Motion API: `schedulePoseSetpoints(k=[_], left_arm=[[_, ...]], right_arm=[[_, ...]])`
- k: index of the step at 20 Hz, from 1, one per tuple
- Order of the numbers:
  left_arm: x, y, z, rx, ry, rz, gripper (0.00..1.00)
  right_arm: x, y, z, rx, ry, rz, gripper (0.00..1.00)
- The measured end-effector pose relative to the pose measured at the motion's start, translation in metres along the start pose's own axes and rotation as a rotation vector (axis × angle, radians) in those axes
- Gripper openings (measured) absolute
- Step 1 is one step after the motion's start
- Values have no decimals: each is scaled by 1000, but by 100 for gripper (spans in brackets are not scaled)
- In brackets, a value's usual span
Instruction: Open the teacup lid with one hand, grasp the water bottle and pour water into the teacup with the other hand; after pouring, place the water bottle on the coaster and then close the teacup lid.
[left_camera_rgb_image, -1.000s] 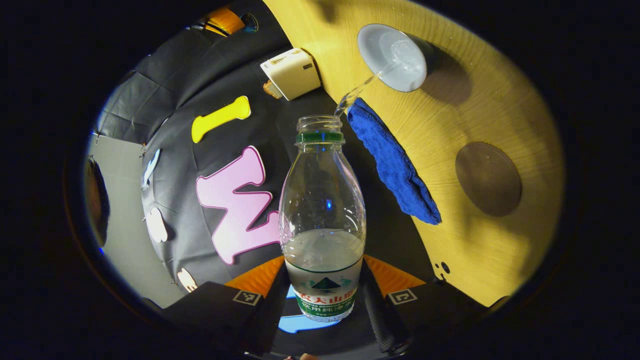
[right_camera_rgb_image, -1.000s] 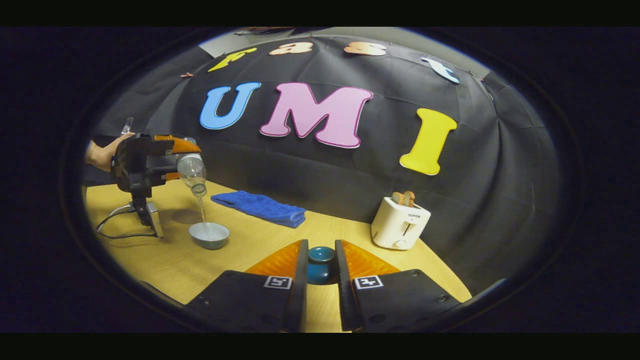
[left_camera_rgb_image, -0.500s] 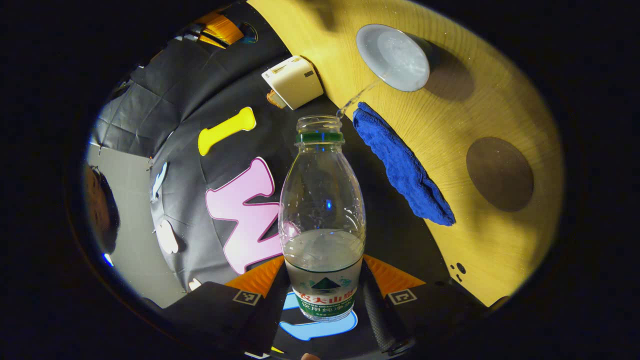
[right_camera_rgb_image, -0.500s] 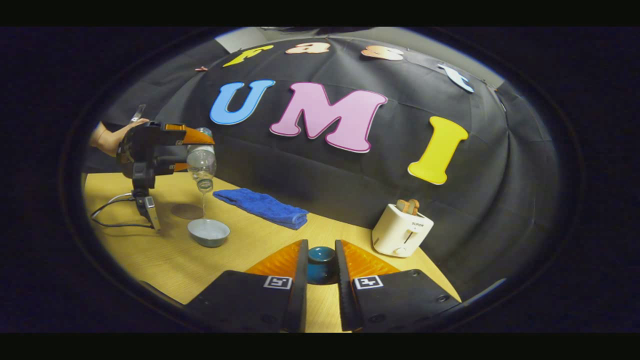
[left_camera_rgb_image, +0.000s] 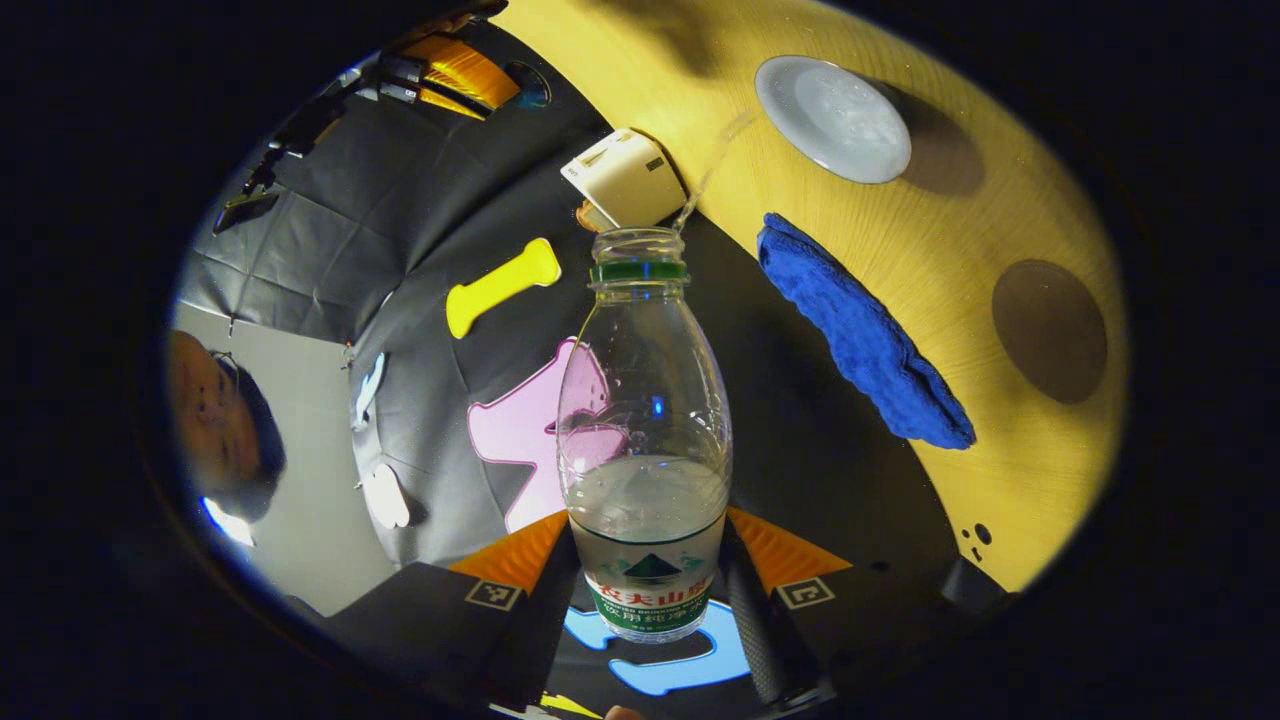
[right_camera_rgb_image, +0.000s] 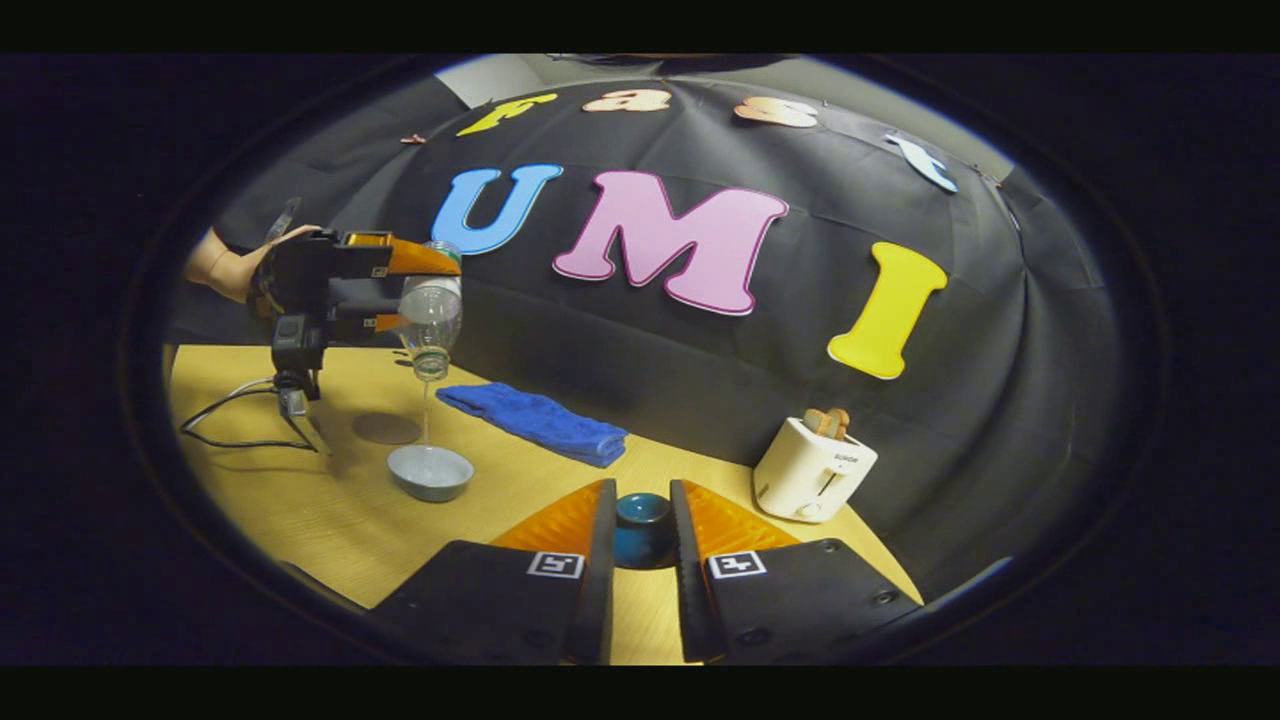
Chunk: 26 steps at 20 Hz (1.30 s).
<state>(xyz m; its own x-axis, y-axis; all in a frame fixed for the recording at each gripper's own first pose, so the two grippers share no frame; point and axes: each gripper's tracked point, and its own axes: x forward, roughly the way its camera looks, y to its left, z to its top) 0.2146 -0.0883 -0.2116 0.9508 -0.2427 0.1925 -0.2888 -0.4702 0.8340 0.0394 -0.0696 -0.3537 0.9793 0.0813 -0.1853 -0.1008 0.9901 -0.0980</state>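
L gripper (left_camera_rgb_image: 648, 600) clamps bottle (left_camera_rgb_image: 645, 440) above cup (right_camera_rgb_image: 430, 472), thin stream; drift could spill. R gripper (right_camera_rgb_image: 640, 535) grips lid (right_camera_rgb_image: 641, 528).

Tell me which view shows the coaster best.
The left gripper view: the coaster appears as a full round disc on the table, seen from above, nothing covering it. In the right gripper view it is a small flattened oval beside the teacup.

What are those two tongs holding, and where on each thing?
Left tongs clamp the bottle at its labelled base end. Right tongs grip the lid by its knob.
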Motion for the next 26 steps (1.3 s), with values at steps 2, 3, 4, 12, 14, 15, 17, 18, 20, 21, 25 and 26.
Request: schedulePoseSetpoints(k=[2, 3, 4, 12, 14, 15, 17, 18, 20, 21, 25, 26], left_arm=[[1, 0, 2, -4, -2, -2, 77], [1, -2, 2, -1, -3, -5, 77], [1, -2, 1, 1, -3, -8, 77], [-6, -30, -10, -467, 114, -177, 77], [-11, -35, -9, -704, 164, -204, 77], [-13, -37, -12, -810, 191, -206, 77], [-9, -39, -11, -1058, 229, -210, 77], [-7, -38, -8, -1163, 230, -215, 77], [-8, -39, 4, -1391, 217, -238, 76], [-7, -39, 9, -1495, 209, -252, 76], [-9, -51, 6, -1854, 280, -253, 76], [-11, -58, 8, -1935, 276, -259, 76]], right_arm=[[-1, 0, 0, -2, 0, -2, 26], [-1, 0, 1, -1, -1, -4, 26], [-1, 0, 0, 0, 0, -4, 35], [-1, 4, -3, 15, 12, -11, 34], [0, 6, -4, 18, 14, -10, 31], [0, 7, -4, 20, 15, -10, 31], [1, 8, -4, 24, 17, -10, 35], [2, 9, -4, 26, 18, -10, 27], [2, 11, -6, 26, 21, -9, 30], [2, 12, -7, 25, 22, -9, 34], [4, 14, -6, 22, 25, -3, 30], [4, 15, -7, 20, 25, -3, 31]])
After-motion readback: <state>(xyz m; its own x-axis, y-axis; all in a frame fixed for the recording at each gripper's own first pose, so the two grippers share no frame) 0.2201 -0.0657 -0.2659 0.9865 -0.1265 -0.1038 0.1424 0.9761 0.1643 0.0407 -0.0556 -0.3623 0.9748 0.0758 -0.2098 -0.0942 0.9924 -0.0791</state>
